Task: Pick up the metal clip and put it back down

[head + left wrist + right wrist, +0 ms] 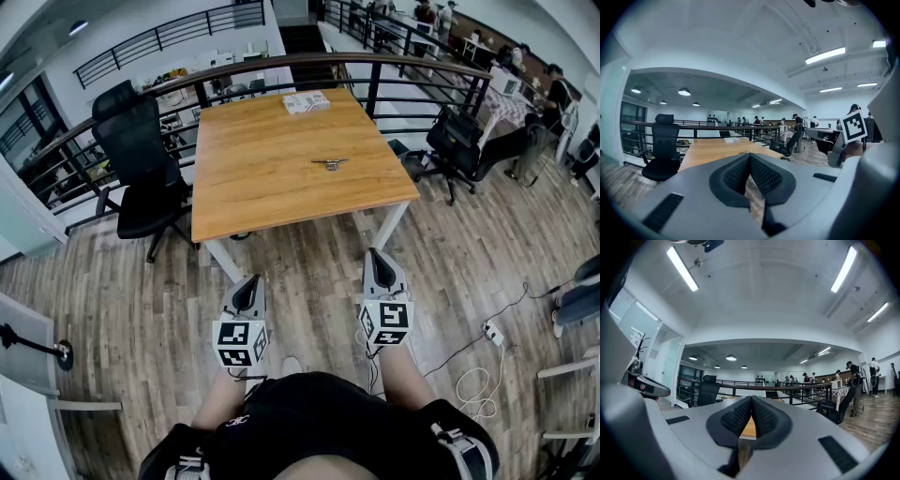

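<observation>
Holds the left gripper [750, 157] clenched, pads pressed flat together with nothing between them; holds the right gripper [751, 400] the same way, shut tight and empty. Carries both low over the wooden floor [309, 272], side by side and apart, jaws aimed at the near edge of the worktop [253, 187] but short of it, touching nothing. Sees the metal clip [330, 163] lying flat on the worktop, right of its middle, roughly halfway between near and far edges, closer to the right edge than the left, well apart from both grippers. Sees a white packet [307, 102] at the far edge, about midway along it, well apart from the clip. Beside the left edge, a black office chair [141, 169]; past the far right corner, a second dark chair [459, 141]; behind the far edge, a dark railing [281, 62] curving round. On the floor to the right, a white power strip [491, 332] with a looped cable. Past the railing, people, too small to make out.
</observation>
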